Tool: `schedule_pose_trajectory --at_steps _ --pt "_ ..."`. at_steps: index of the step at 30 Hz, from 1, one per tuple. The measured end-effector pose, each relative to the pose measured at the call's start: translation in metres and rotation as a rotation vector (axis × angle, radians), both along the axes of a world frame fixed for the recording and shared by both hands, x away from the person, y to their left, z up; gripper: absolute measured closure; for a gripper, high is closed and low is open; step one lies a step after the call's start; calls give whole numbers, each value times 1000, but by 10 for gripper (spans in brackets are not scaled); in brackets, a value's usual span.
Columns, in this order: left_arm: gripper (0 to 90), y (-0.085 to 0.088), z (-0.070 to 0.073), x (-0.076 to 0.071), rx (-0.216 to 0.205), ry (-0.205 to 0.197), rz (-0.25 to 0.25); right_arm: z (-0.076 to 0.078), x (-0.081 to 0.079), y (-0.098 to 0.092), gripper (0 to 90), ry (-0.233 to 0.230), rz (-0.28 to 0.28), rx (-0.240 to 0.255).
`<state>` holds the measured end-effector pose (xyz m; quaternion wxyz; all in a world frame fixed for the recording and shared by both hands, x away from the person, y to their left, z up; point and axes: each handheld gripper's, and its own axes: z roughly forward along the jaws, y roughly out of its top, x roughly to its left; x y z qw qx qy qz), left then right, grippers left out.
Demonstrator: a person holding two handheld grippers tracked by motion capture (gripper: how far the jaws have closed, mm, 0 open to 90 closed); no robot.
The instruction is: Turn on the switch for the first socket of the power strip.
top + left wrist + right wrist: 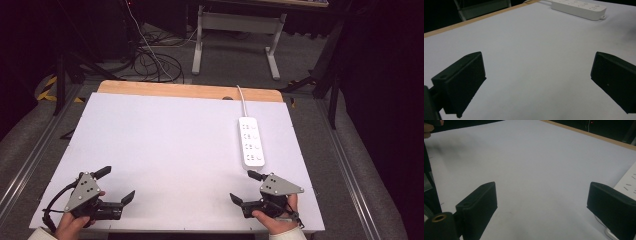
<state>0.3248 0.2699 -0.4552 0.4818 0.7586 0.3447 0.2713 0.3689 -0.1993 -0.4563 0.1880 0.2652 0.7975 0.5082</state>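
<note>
Nothing had yet been handled. The long white plastic power strip [251, 142] lay flat on the white table top [165, 150], its cable running off toward the wooden far edge, every socket empty. The right gripper [248, 187] sat just short of the strip's near end, jaws spread wide and holding nothing; in the right gripper view the strip [627, 182] lay just beside one jaw. The left gripper [118, 184] rested well apart from the strip, jaws likewise wide and empty. All of the work looked still to be done.
</note>
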Motion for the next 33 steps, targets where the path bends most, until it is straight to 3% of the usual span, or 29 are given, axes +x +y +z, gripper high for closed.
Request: schedule_pose_trajectory --at_steps 4,11,15,18,26,33 --pt "2 -1 0 -1 27 -20 2 0 0 0 100 -3 2 -1" --pt "2 -1 1 -3 36 -36 9 2 -1 1 105 -7 10 -6" --pt "2 -2 2 -3 39 -32 8 3 -2 2 117 -11 14 -15" --pt "2 -1 3 -2 18 -9 3 4 -2 2 127 -10 16 -16" --pt "2 -1 3 -2 34 -18 10 10 1 6 176 3 38 -45" --pt "2 -2 2 -2 34 -15 11 23 8 5 204 19 38 -36"
